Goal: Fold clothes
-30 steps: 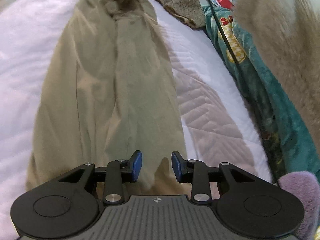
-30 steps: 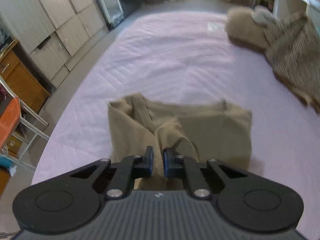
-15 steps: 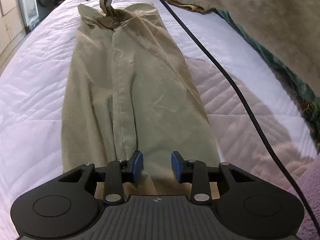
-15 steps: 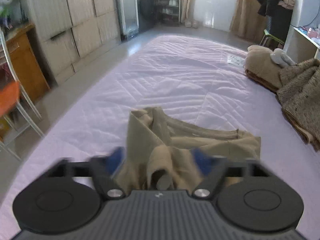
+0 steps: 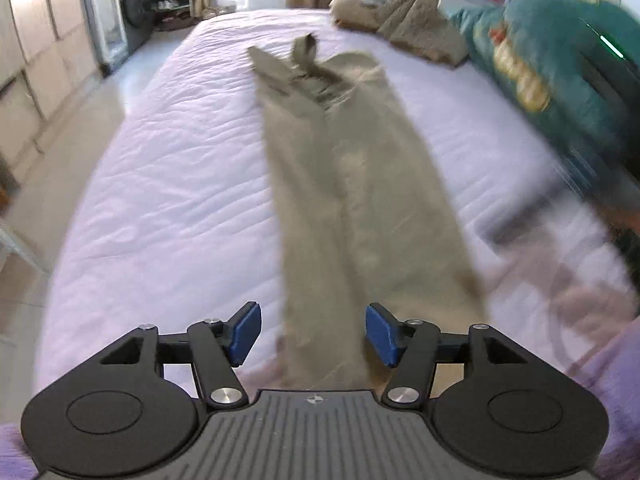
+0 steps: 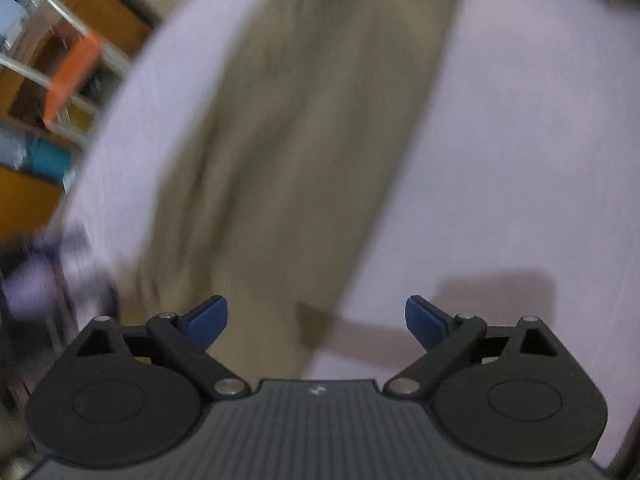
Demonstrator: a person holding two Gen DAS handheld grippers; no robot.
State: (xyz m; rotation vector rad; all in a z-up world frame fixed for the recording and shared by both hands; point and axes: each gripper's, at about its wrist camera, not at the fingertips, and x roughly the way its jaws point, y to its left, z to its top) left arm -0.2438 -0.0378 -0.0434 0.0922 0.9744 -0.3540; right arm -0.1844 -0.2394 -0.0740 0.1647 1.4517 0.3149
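Khaki trousers (image 5: 360, 200) lie stretched lengthwise on the bed (image 5: 180, 184), which has a pale lilac quilted cover; legs lie side by side, waistband at the far end with a belt loop sticking up. The left gripper (image 5: 313, 334) is above the hem end of the trousers, fingers spread, nothing between them. The right gripper (image 6: 316, 320) is also over the trousers, at their edge, fingers spread wide and empty; this view is motion-blurred. Beyond the trousers' waistband, brown folded clothes (image 5: 404, 26) rest on the bed. A teal sleeve (image 5: 560, 80) shows beside the trousers.
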